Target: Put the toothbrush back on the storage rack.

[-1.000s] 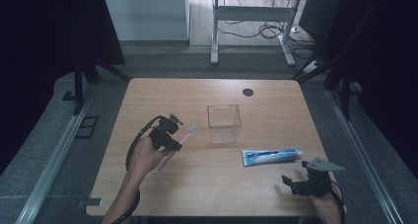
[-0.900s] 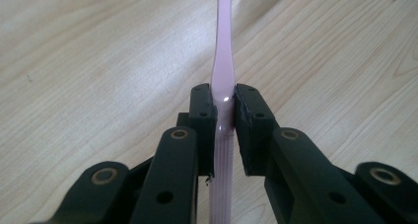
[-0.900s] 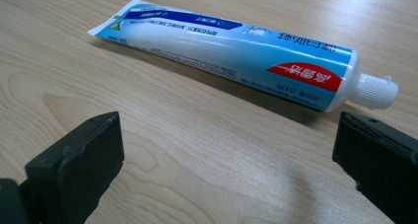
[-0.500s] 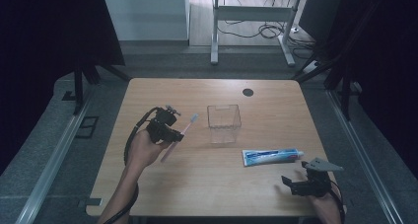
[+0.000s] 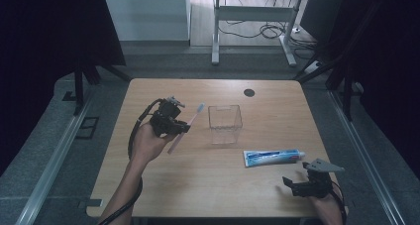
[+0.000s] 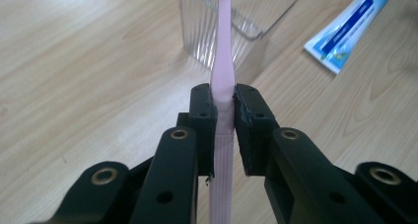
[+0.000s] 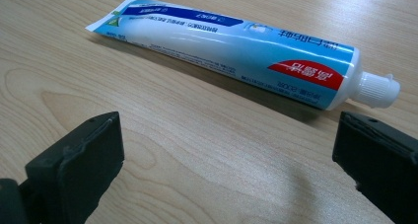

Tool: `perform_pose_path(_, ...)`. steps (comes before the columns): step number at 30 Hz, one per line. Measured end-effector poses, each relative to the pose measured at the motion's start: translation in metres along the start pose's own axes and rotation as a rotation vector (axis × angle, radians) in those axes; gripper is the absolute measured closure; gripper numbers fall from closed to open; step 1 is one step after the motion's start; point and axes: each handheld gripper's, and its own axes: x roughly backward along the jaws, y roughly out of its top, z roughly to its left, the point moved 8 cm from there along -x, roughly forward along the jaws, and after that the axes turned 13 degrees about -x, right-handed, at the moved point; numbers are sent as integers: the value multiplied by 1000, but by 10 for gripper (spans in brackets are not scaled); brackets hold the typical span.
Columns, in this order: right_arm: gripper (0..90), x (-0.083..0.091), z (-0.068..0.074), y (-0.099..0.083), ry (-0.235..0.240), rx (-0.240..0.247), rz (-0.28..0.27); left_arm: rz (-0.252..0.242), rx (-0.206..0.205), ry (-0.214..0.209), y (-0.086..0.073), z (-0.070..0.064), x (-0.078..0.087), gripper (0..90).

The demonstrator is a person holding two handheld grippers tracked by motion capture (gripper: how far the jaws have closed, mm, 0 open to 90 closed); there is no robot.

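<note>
My left gripper [image 5: 182,129] [image 6: 224,105] is shut on a pale pink toothbrush [image 5: 185,127] [image 6: 223,61], held clear of the table with its head slanting up toward a clear plastic box [image 5: 225,124] [image 6: 236,17]. The box stands just right of the brush tip. A white and blue toothpaste tube [image 5: 274,157] [image 7: 236,51] [image 6: 347,29] lies flat right of the box, cap pointing right. My right gripper [image 5: 295,183] [image 7: 226,169] rests open near the front right table edge, its jaws wide apart just short of the tube.
The wooden table [image 5: 198,190] has a dark round hole [image 5: 249,92] near its far edge. A metal frame and cables [image 5: 257,27] stand on the floor beyond the table.
My left gripper has carried the toothbrush up and slightly left, lifting it off the table; its head now points toward the box. The right gripper has stayed in place.
</note>
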Motion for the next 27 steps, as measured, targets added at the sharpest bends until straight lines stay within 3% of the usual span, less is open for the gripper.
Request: perform_pose_path(27,0,1,0,1,1,1,-7,-150,-29,39,62,7,-5,788)
